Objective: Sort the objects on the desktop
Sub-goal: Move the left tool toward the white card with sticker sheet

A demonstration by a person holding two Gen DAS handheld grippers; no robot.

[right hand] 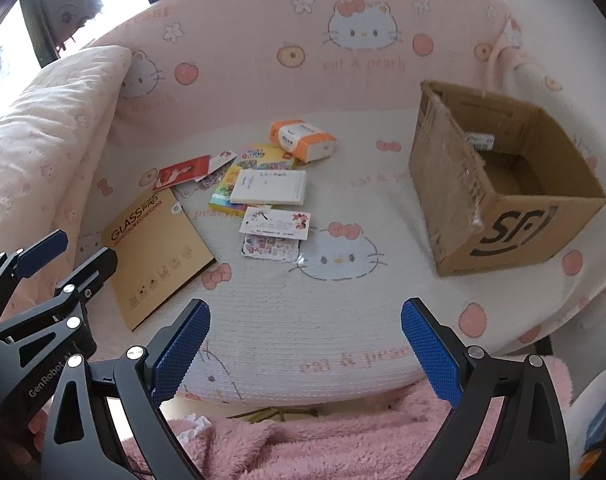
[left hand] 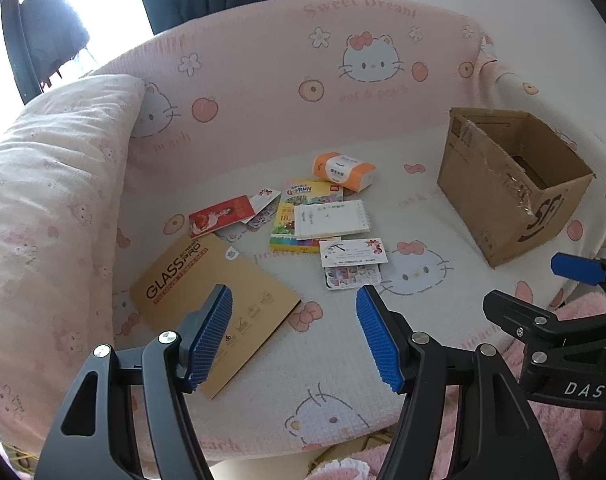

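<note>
Flat items lie scattered on a pink cat-print sofa seat. A tan "GLASS PRO" sleeve lies nearest, at the left. Behind it are a red card, a colourful crayon box with a white notepad on it, and an orange tissue pack. A white card overlaps a sticker sheet. My left gripper is open above the sleeve's near corner. My right gripper is open over the seat's front edge. Neither holds anything.
An open cardboard box stands at the right of the seat, its inside bare. A padded armrest rises on the left. A fluffy pink blanket lies below the seat's front edge.
</note>
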